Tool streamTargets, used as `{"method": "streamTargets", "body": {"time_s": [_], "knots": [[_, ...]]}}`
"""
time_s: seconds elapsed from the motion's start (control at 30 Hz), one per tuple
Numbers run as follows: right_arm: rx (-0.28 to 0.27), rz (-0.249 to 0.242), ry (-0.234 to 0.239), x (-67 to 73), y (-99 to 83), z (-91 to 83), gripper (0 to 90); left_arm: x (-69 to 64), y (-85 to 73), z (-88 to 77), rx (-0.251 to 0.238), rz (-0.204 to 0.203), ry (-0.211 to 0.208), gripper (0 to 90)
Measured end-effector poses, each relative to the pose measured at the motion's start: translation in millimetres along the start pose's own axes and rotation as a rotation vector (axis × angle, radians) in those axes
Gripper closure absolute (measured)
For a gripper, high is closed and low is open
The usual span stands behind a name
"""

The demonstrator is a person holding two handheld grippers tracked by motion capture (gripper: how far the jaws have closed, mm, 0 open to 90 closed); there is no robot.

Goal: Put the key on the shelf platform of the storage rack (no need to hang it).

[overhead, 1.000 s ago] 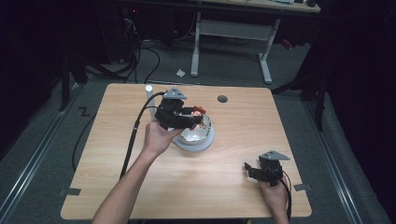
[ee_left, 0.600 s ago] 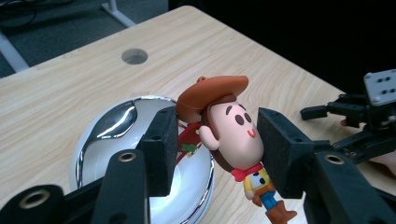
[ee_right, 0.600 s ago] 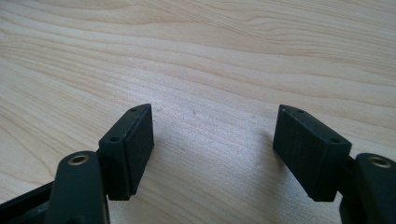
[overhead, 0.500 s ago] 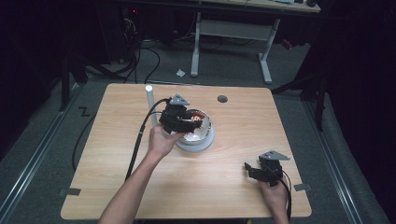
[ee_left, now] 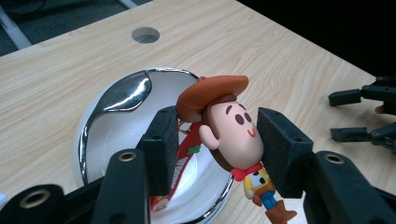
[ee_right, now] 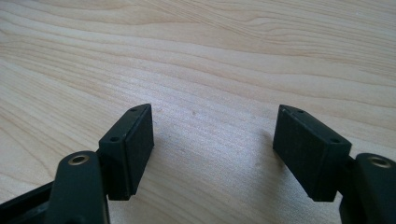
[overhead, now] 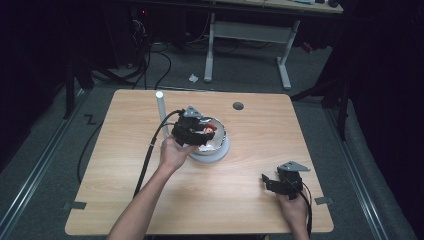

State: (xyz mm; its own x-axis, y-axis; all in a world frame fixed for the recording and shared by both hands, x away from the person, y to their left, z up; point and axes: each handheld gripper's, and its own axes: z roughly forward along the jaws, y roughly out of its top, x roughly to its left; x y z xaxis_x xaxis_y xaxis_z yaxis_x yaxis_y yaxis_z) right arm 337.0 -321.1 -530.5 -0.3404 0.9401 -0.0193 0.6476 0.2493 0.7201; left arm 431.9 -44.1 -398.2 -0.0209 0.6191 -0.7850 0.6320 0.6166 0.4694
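A small cowboy figure (ee_left: 233,130) with a brown hat and red scarf hangs tilted between the jaws of my left gripper (ee_left: 212,140), which is shut on its head. It hovers over the near rim of a white bowl with a chrome edge (ee_left: 116,95); a red packet (ee_left: 180,161) lies inside the bowl. From above, the left gripper (overhead: 192,131) sits over the left side of the bowl (overhead: 220,147). My right gripper (ee_right: 212,149) stands open just above bare tabletop, near the front right corner (overhead: 272,182).
A white upright post (overhead: 160,107) stands behind and to the left of the bowl. A round cable hole (overhead: 238,105) is in the wooden table (overhead: 250,215) near its far edge. The left gripper's black cable (overhead: 147,155) trails off the front left.
The left hand and gripper have shifted slightly right and nearer, further over the bowl, still with the figure. The right gripper has stayed in place.
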Motion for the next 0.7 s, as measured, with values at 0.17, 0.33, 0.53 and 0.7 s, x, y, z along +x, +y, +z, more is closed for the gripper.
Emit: {"method": "streamTargets", "body": {"time_s": [0.17, 0.33, 0.53, 0.7], "knots": [[0.000, 0.000, 0.000, 0.0, 0.0, 0.0, 29.3, 2.8, -3.3, 7.9, -0.005, 0.003, 0.013, 50.8], [0.000, 0.000, 0.001, 0.0, 0.0, 0.0, 29.2, 5.7, -5.2, 16.9, -0.007, -0.005, 0.032, 50.6], [0.000, -0.001, 0.001, -0.1, 0.0, 0.0, 29.2, 10.1, -6.4, 27.6, -0.017, -0.005, 0.061, 50.1], [-0.001, 0.001, 0.001, -0.2, 0.0, 0.0, 29.2, 16.0, -13.6, 38.4, -0.007, 0.029, 0.093, 49.8]]}}
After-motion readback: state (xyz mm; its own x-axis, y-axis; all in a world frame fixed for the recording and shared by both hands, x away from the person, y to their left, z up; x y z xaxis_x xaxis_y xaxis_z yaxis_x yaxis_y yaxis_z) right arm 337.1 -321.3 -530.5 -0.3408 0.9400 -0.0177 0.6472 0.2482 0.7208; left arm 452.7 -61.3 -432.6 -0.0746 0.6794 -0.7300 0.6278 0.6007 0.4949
